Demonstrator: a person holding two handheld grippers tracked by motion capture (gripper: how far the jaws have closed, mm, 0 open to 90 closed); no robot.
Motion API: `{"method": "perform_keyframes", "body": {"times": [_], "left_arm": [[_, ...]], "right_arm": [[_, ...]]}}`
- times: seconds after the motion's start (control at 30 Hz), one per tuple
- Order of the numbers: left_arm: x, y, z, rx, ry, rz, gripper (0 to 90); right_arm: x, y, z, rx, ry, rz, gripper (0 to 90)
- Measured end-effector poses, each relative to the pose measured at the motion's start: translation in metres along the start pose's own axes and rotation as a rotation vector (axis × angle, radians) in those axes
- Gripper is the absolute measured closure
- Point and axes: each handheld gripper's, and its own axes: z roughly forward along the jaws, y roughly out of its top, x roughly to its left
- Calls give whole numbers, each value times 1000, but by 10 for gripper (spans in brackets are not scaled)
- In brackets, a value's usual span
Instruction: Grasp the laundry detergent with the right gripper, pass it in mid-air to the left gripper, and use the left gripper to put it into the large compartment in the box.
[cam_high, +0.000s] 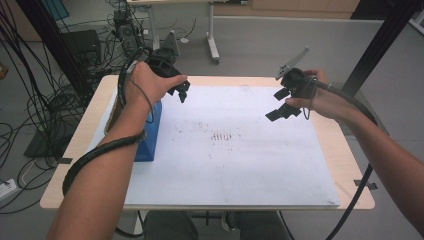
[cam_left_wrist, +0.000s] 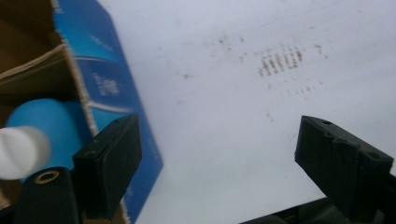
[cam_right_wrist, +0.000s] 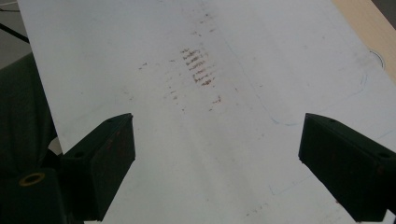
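My left tongs hang open beside the blue box, nothing gripped; my right tongs wait open over the white board

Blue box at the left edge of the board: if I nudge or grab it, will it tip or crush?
The blue box looks like thin cardboard with a frayed open top, so its walls probably flex under a squeeze. It stands tall and narrow on the white board, so a high push may tip it. The blue and white item inside may add weight and could shift.
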Motion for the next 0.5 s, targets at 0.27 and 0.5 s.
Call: {"method": "perform_keyframes", "body": {"times": [0.27,0.5], "left_arm": [[-27,-1,3,-6,-24,65,143],[-41,0,8,5,-24,112,139]], "right_arm": [[-6,1,-3,33,-14,1,109],[-14,3,-9,33,-28,16,110]]}}
